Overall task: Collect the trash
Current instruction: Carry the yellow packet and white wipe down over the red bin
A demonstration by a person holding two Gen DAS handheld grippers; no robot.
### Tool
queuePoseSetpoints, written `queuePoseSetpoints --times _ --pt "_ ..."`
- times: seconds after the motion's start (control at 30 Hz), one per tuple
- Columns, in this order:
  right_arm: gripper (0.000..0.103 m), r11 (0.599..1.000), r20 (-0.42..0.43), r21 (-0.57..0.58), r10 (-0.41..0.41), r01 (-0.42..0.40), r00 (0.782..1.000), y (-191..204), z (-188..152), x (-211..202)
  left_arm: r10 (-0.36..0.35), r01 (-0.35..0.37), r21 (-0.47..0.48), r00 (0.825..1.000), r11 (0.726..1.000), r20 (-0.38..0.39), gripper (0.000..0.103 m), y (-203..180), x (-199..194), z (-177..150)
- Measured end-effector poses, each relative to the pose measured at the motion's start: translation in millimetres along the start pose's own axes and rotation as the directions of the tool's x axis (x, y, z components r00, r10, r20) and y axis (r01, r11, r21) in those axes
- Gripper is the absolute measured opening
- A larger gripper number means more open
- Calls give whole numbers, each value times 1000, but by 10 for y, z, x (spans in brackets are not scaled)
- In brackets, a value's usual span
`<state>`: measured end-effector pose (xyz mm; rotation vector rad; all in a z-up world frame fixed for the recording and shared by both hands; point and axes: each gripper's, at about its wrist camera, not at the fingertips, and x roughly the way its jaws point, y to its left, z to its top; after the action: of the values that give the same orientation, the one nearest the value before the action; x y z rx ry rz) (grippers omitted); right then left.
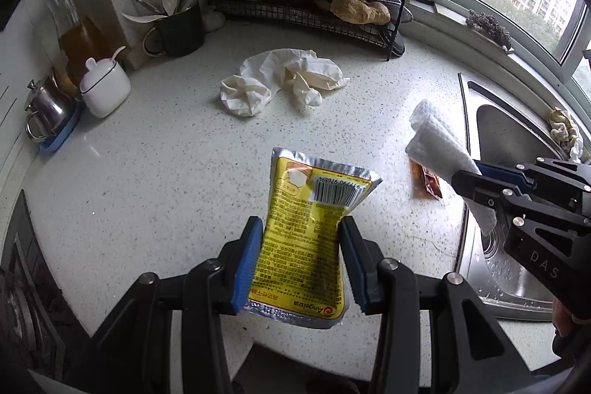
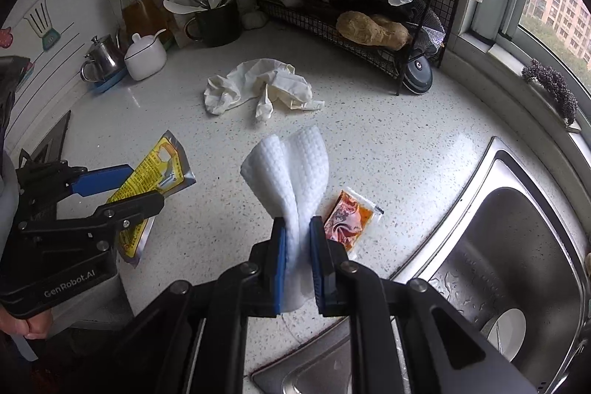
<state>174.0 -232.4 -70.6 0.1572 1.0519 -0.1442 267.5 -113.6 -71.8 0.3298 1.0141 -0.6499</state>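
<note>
While tongs grip, gloves [image 1: 282, 80] beyond.

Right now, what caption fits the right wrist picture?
Right gripper pinches a white paper towel above a red sauce packet on the counter.

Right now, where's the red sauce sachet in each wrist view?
Left wrist: red sauce sachet right of centre, on the counter, partly hidden by the white paper towel.
Right wrist: just right of centre, beside the towel.
Shared landmark: crumpled gloves.
</note>
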Motion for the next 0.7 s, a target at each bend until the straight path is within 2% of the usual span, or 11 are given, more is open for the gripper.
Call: queuePoseSetpoints --times 0.4,0.7 --pt "11 997 -3 -47 62 -62 998 775 -818 -463 51 -50 -59 998 997 21 41 216 -861 -1246" --pt "11 992 -55 -77 98 -102 994 1152 -1420 -578 77 -80 -125 997 989 -27 41 193 -1103 -2091"
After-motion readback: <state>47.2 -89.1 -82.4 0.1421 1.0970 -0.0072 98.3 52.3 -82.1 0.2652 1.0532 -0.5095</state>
